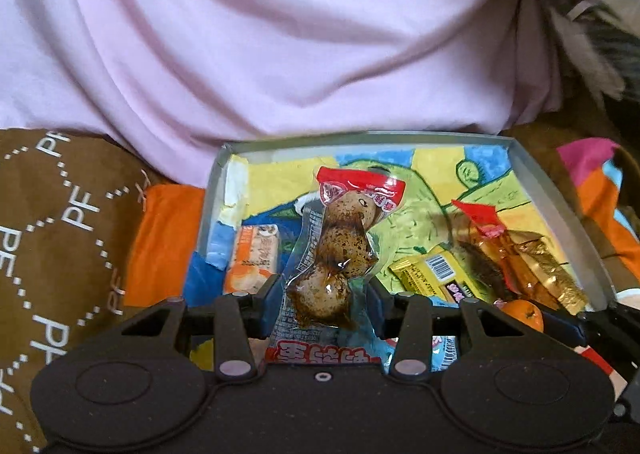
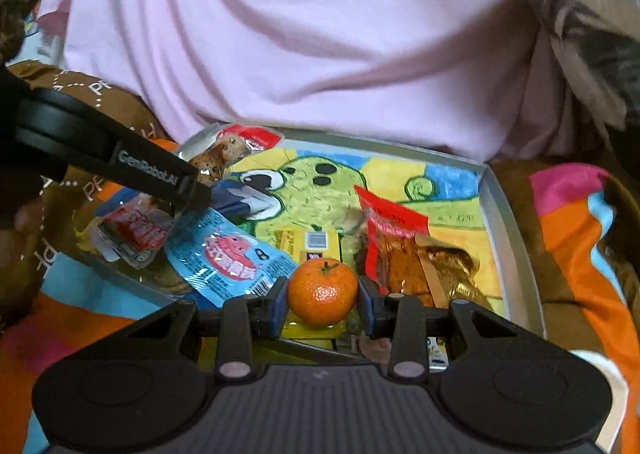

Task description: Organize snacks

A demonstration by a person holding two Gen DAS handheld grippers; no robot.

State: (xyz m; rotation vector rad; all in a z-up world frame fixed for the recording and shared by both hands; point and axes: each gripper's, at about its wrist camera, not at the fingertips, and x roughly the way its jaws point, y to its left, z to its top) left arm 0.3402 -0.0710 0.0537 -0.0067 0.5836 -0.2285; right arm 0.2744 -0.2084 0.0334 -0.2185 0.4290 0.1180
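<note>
My left gripper (image 1: 326, 294) is shut on a clear packet of braised quail eggs (image 1: 340, 250) with a red top, held over the shallow tray (image 1: 560, 222) lined with a green cartoon picture. The packet also shows in the right wrist view (image 2: 224, 156) at the tray's far left. My right gripper (image 2: 322, 300) is shut on a small mandarin orange (image 2: 322, 292) above the tray's (image 2: 498, 222) near edge. The orange also shows in the left wrist view (image 1: 524, 314).
In the tray lie a red-orange snack packet (image 2: 400, 250), a yellow candy bar (image 2: 316, 244), a blue candy packet (image 2: 232, 258) and an orange-white bar (image 1: 252, 258). A pink shirt (image 1: 280, 34) is behind the tray. Brown patterned fabric (image 1: 52, 234) is left, colourful cloth (image 2: 580, 238) right.
</note>
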